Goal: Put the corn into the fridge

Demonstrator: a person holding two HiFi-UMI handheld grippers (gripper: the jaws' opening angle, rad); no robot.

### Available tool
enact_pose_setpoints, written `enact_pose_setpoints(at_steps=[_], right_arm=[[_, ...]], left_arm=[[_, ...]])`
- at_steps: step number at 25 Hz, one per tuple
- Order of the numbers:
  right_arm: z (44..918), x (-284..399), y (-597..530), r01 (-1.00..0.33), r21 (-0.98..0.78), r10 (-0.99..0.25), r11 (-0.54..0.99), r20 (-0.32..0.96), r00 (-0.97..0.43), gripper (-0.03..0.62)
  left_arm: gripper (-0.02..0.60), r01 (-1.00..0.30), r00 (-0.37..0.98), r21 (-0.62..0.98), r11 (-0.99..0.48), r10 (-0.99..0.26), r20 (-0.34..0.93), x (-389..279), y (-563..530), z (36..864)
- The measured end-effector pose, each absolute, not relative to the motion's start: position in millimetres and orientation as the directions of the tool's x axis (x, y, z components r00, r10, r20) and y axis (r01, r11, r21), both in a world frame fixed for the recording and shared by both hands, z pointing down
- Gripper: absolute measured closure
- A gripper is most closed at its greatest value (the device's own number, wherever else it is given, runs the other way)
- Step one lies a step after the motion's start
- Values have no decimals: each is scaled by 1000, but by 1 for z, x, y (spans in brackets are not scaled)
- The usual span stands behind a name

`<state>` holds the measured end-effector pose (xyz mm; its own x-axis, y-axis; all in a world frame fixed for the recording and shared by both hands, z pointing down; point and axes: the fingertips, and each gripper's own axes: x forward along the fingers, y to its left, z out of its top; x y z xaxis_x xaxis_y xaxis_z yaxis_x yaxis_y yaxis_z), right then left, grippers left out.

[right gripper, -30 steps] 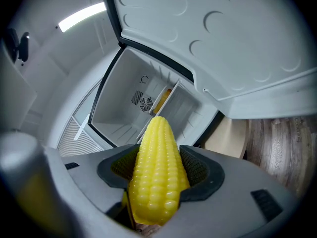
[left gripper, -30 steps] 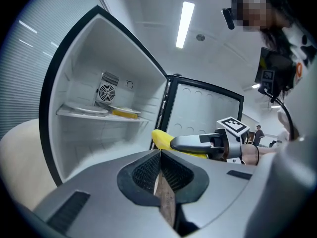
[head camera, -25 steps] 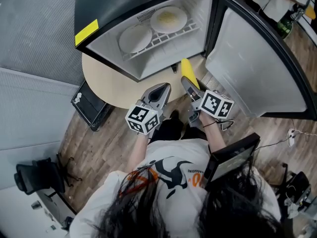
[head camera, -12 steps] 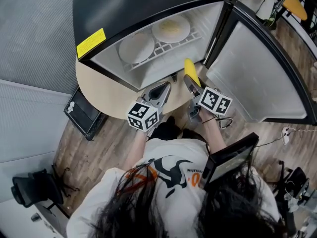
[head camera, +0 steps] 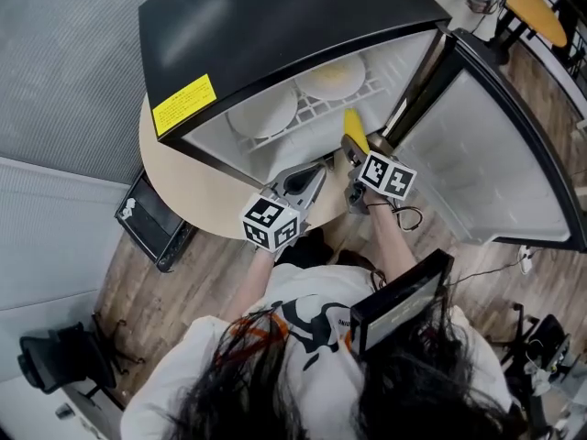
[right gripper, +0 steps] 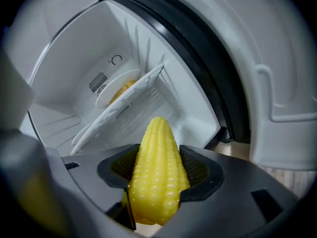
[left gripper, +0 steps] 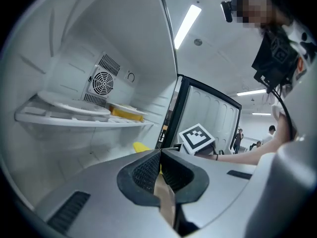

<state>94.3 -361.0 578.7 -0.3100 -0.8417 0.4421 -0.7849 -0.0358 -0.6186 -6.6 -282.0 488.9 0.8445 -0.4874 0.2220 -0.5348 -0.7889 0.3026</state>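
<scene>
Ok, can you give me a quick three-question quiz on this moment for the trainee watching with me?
1. True or false: the right gripper is shut on the corn.
2. What sits on the wire shelf inside the fridge? A) two plates B) a bottle C) nothing
3. Fill in: on the left gripper, the fingers are ____ (open/shut).

Key: 1 true; 2 A; 3 shut, with nothing between them.
</scene>
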Motion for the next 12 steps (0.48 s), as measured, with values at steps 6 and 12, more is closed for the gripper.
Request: enact_pose_setpoints(at_steps=[6, 12], right_arm=[[600, 99, -394, -895, -446, -813, -17, 527, -248, 342], [610, 98, -425, -971, -234, -787, 49, 590, -182, 344]], left_arm=[[571, -522, 853, 307, -796, -472, 225, -13, -285, 493], [570, -529, 848, 316, -788, -480, 224, -24, -291, 494]])
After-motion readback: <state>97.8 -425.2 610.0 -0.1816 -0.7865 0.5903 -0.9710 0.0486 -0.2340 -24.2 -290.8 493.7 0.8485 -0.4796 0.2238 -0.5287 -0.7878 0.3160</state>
